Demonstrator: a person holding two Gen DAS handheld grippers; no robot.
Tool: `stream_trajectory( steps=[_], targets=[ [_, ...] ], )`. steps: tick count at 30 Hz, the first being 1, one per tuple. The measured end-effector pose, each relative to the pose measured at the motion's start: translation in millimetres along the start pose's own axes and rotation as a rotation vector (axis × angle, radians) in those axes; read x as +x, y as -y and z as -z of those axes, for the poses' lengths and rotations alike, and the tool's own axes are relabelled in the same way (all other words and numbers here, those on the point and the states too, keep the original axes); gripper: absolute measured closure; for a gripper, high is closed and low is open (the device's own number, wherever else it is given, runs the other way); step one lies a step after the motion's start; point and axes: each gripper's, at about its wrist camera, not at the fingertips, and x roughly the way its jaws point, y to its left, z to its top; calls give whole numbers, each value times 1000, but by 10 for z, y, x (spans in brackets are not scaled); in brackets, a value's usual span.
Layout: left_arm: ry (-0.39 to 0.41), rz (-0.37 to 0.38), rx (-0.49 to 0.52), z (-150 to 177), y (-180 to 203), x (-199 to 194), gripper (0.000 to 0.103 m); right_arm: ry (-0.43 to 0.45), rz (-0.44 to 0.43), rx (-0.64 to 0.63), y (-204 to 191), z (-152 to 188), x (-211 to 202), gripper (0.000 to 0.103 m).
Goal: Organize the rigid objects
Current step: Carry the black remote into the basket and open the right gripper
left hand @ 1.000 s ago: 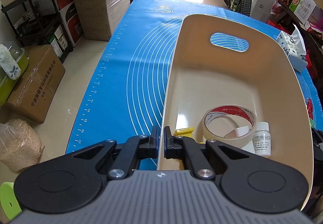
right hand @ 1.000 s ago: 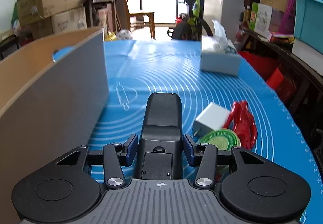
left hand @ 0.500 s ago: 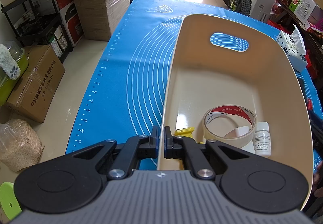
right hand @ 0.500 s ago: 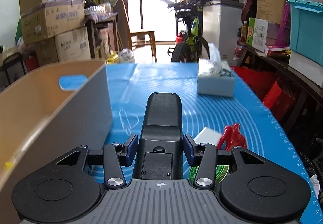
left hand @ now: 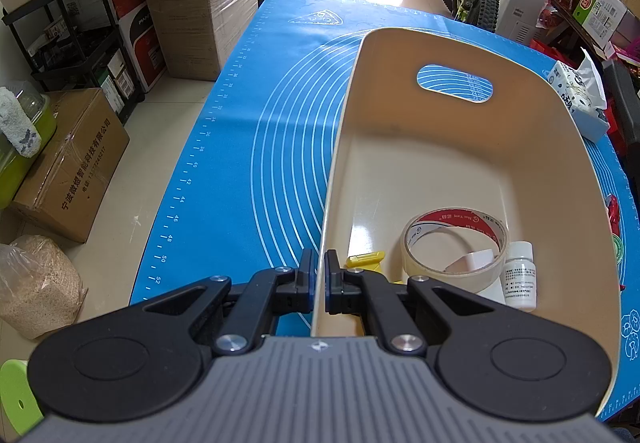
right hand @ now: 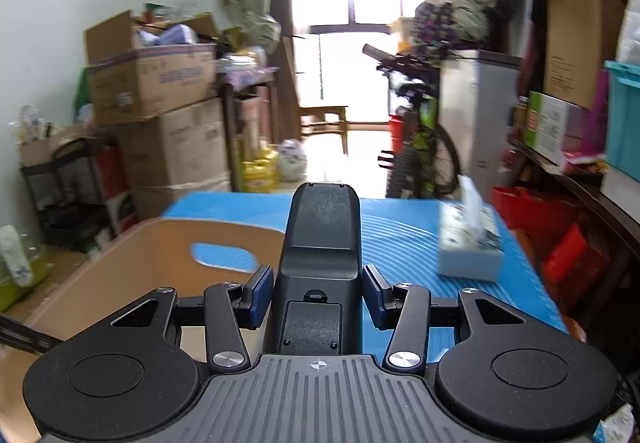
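My left gripper [left hand: 319,275] has its jaws pinched shut on the near left wall of the cream bin [left hand: 460,171], which sits on the blue mat [left hand: 256,147] covering the tabletop. Inside the bin, at the near end, I see a roll of tape [left hand: 454,243], a small white bottle [left hand: 519,275] touching its right side, and a yellow piece [left hand: 365,260] by the left wall.

My right gripper [right hand: 319,293] carries a black device [right hand: 320,243], possibly a remote, though the view is blurred; its jaws stand about half open with the pads against the device's sides. The device hangs above the mat, just right of the bin's far end. A tissue box [right hand: 470,243] stands farther right on the mat.
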Motion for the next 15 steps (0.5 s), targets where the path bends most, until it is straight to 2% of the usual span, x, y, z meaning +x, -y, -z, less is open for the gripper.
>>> stream_trajectory(
  steps=[6, 15],
  targets=[
    [0, 0, 0, 0, 1, 0, 97, -40, -92, -30, -384, -105, 47, 49],
    [0, -1, 1, 1, 4, 1, 97, -153, -165, -106, -886, 9, 230, 49]
  ],
)
